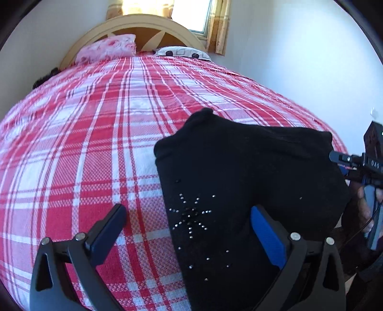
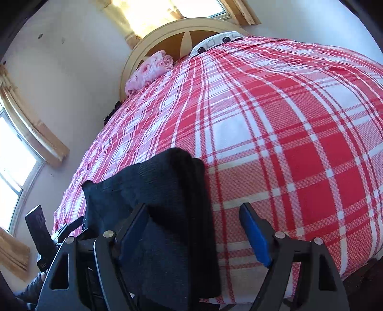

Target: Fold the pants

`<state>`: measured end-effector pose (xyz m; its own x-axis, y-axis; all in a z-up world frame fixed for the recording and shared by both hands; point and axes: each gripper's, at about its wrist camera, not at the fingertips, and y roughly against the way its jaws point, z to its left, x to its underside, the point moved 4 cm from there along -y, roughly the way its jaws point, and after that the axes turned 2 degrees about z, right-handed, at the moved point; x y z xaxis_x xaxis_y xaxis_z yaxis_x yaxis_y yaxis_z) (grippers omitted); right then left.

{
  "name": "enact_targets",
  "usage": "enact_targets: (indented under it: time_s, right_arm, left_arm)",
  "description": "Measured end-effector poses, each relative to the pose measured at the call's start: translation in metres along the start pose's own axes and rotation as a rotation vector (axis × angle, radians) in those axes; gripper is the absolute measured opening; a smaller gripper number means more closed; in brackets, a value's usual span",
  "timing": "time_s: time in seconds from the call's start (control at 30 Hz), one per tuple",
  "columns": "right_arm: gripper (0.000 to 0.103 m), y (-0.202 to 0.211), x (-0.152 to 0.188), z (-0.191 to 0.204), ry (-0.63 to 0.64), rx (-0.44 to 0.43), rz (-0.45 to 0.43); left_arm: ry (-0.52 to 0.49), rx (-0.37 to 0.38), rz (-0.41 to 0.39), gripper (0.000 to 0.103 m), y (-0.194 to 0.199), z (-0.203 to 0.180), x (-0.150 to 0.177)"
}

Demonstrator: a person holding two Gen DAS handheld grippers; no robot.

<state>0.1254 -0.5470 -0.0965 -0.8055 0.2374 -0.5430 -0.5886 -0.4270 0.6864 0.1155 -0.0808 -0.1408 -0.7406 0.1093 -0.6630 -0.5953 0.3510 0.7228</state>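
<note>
A bed point(image 1: 95, 143) fills both views, covered by a red-and-white plaid bedspread point(image 2: 287, 143) that lies fairly smooth. At its far end stands a cream, arched headboard point(image 1: 143, 24) with brown panels. Against it rest 2 pillows: a pink floral pillow point(image 1: 107, 46) on one side and a white pillow with dark spots point(image 1: 182, 52) on the other. Behind the headboard a window point(image 1: 191, 14) lets in strong light between yellow curtains point(image 1: 219, 26). The right wrist view shows a second window point(image 2: 14, 158) with a wooden frame in the side wall. The walls are plain and pale.

The black pants point(image 1: 239, 179) lie folded into a compact bundle on the near edge of the bed. Small shiny studs point(image 1: 191, 215) form a starburst on the top layer.

The left gripper point(image 1: 189, 213) has its jaws wide open and holds nothing; 1 blue-padded finger is over the plaid cover and the other over the pants, so the bundle's left edge lies between them. The right gripper point(image 2: 194, 215) is likewise spread wide and empty, with 1 finger over the pants point(image 2: 155, 203) and the other over the bedspread. Whether the fingers touch the fabric cannot be told.
</note>
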Motion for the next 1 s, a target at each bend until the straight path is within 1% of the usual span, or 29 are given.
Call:
enact_targets:
  time_s: [0.07,0.17,0.23,0.27,0.3,0.33,0.37,0.43,0.47,0.5,0.57,0.6,0.63,0.67,0.73,0.77,0.8,0.83,0.87,0.9,0.93,0.97,1.0]
  right_arm:
    - [0.076,-0.003,0.001,0.0,-0.001,0.0,-0.001]
    - [0.072,-0.004,0.002,0.003,0.019,0.013,-0.001]
    - [0.064,-0.003,0.002,0.003,0.021,0.001,0.002]
    - [0.055,-0.004,0.004,0.005,0.021,-0.014,0.009]
    - [0.051,-0.006,0.005,0.008,0.021,-0.039,0.022]
    - [0.051,-0.01,0.009,0.012,0.02,-0.056,0.035]
    - [0.051,-0.011,0.011,0.016,0.036,-0.034,0.027]
    - [0.051,-0.013,0.013,0.021,0.062,-0.019,0.024]
    - [0.048,-0.013,0.013,0.02,0.054,-0.029,0.024]
    - [0.042,-0.012,0.013,0.018,0.043,-0.042,0.024]
    - [0.036,-0.01,0.014,0.016,0.026,-0.084,0.025]
    - [0.034,-0.009,0.014,0.016,0.024,-0.099,0.028]
    - [0.034,-0.008,0.014,0.017,0.026,-0.11,0.03]
    - [0.033,-0.007,0.014,0.017,0.023,-0.128,0.031]
    - [0.034,-0.007,0.015,0.014,0.0,-0.151,0.033]
    - [0.034,-0.009,0.015,0.011,-0.007,-0.147,0.034]
    - [0.034,-0.013,0.015,0.01,-0.009,-0.14,0.036]
    - [0.034,-0.015,0.016,0.009,-0.008,-0.134,0.035]
    - [0.034,-0.015,0.015,0.009,-0.012,-0.129,0.03]
    - [0.031,-0.013,0.016,0.011,-0.013,-0.125,0.022]
    - [0.03,-0.01,0.016,0.015,0.006,-0.117,0.014]
    - [0.029,-0.004,0.019,0.021,0.029,-0.114,0.0]
    - [0.028,0.0,0.02,0.026,0.043,-0.118,-0.016]
  left_arm:
    - [-0.003,0.001,-0.007,0.103,-0.001,-0.002,0.0]
    - [0.004,0.003,-0.015,0.103,-0.003,-0.003,-0.001]
    - [0.017,-0.001,-0.024,0.103,-0.006,-0.004,-0.002]
    - [0.022,-0.014,-0.027,0.103,-0.008,-0.005,-0.002]
    - [0.024,-0.023,-0.027,0.103,-0.009,-0.006,-0.002]
    - [0.025,-0.032,-0.021,0.103,-0.01,-0.008,-0.003]
    - [0.027,-0.029,-0.014,0.103,-0.011,-0.008,-0.004]
    - [0.036,0.0,0.0,0.103,-0.01,-0.005,-0.005]
    - [0.036,0.022,0.0,0.102,-0.009,-0.003,-0.005]
    - [0.035,0.03,-0.004,0.098,-0.006,-0.001,-0.004]
    - [0.049,0.05,-0.015,0.089,0.0,0.004,-0.001]
    - [0.072,0.074,-0.019,0.087,0.003,0.007,0.0]
    - [0.09,0.093,-0.021,0.085,0.005,0.01,0.0]
    - [0.12,0.123,-0.028,0.085,0.006,0.015,-0.001]
    - [0.158,0.159,-0.037,0.085,0.003,0.019,-0.002]
    - [0.151,0.152,-0.037,0.085,0.0,0.018,-0.002]
    - [0.125,0.129,-0.04,0.085,-0.001,0.013,-0.003]
    - [0.103,0.114,-0.043,0.079,0.0,0.009,-0.003]
    - [0.074,0.123,-0.04,0.048,0.0,0.002,-0.003]
    - [0.057,0.178,-0.022,0.032,0.001,-0.004,-0.003]
    - [0.062,0.194,-0.021,0.024,0.003,-0.006,-0.003]
    - [0.059,0.192,-0.023,0.02,0.004,-0.007,-0.004]
    - [0.053,0.192,-0.025,0.02,0.006,-0.007,-0.004]
